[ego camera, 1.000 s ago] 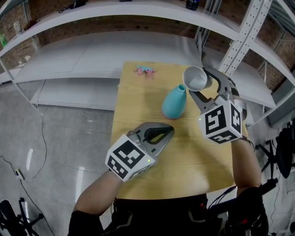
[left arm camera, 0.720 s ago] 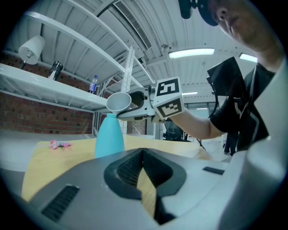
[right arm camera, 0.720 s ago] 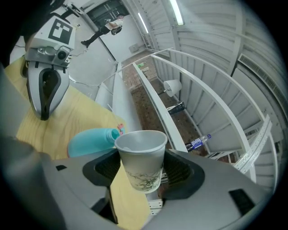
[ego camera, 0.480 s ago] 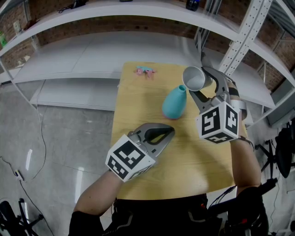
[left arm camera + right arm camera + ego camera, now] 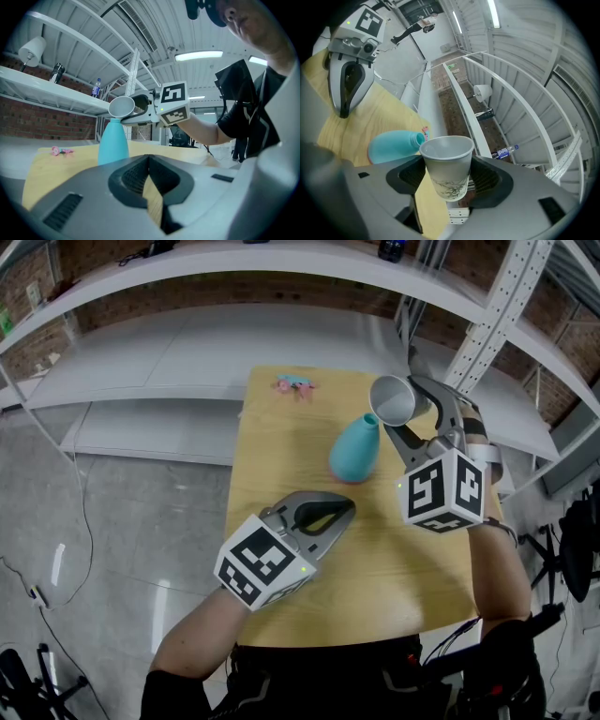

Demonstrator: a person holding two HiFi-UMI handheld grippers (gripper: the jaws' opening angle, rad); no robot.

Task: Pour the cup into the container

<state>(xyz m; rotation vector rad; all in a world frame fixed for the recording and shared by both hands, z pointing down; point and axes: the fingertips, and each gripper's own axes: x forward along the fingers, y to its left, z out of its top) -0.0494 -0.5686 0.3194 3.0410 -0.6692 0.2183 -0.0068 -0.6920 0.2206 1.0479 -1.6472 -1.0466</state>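
Observation:
A teal bottle-shaped container [image 5: 355, 450] stands upright on the wooden table [image 5: 281, 474]. My right gripper [image 5: 405, 417] is shut on a white paper cup [image 5: 396, 399], tipped on its side with its mouth just above and right of the container's neck. In the right gripper view the cup [image 5: 446, 165] sits between the jaws, the container [image 5: 393, 145] beside its rim. My left gripper [image 5: 330, 512] rests low over the table's near middle, jaws shut with nothing in them; from it I see the container [image 5: 112, 140] and the cup [image 5: 122, 106].
A small pink and blue object [image 5: 296, 384] lies near the table's far edge. White metal shelving [image 5: 187, 343] runs behind and to the right of the table. Grey floor [image 5: 112, 521] lies to the left.
The right gripper with the cup has shifted very slightly; the cup stays tipped over the container's neck. The left gripper has not moved.

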